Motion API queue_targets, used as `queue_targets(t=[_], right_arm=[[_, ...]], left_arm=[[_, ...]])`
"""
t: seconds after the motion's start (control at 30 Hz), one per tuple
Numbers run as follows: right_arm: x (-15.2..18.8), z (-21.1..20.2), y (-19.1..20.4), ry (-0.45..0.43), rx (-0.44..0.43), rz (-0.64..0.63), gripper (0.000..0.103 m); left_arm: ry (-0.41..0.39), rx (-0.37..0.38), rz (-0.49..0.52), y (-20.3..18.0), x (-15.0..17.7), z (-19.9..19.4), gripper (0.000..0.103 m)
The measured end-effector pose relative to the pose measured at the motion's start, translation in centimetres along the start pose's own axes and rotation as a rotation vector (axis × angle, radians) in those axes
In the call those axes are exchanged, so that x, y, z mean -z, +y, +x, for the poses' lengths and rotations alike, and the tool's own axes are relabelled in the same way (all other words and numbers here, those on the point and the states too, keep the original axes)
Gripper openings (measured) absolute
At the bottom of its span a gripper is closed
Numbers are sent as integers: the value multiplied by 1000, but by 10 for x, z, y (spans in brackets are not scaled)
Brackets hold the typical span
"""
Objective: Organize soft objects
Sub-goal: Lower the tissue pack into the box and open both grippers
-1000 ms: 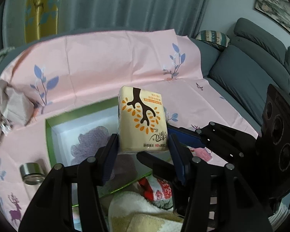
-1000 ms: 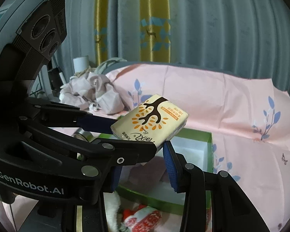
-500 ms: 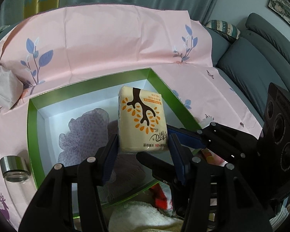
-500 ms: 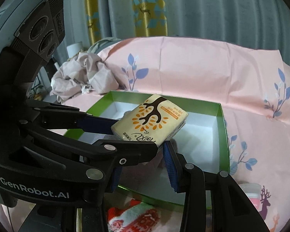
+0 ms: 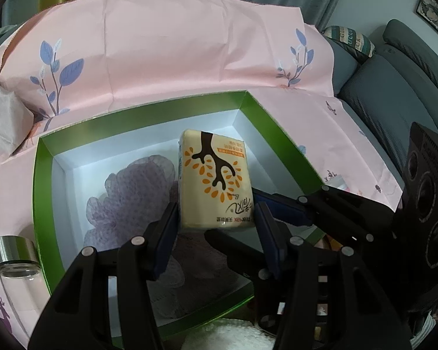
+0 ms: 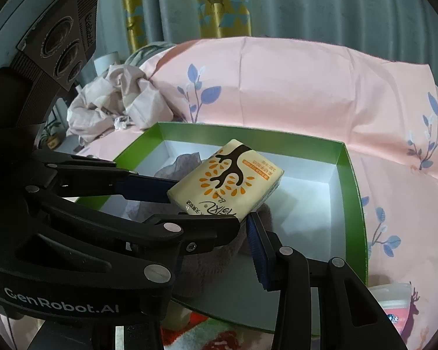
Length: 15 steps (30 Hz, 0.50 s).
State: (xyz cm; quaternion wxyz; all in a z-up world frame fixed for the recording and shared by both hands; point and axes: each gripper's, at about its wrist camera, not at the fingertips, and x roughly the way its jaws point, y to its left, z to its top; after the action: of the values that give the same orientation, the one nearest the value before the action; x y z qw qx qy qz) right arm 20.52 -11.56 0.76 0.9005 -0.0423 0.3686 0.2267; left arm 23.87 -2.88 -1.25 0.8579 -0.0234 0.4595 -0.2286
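Now lower over green box (image 5: pixel 280 134), tissue pack (image 5: pixel 216 180) clamped by left gripper (image 5: pixel 217 227), right gripper (image 6: pixel 213 230) unclear.

My left wrist camera looks down steeply and close into the green box (image 5: pixel 43 192). My right wrist camera faces the box (image 6: pixel 350 180) lower, from its other side. Both share the box, tissue pack (image 5: pixel 216 180) (image 6: pixel 227 183) and pink cloth (image 5: pixel 166 58) (image 6: pixel 292 87).
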Motion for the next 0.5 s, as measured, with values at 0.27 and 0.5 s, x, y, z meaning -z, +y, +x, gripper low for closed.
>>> queue_targets(t=[0.27, 0.5], right_arm=[[1, 10, 4, 45, 13, -17, 43], [0, 9, 12, 55, 29, -42, 43]], left_arm=[[22, -16, -8, 4, 2, 6, 53], [31, -78, -21, 7, 5, 5, 81]])
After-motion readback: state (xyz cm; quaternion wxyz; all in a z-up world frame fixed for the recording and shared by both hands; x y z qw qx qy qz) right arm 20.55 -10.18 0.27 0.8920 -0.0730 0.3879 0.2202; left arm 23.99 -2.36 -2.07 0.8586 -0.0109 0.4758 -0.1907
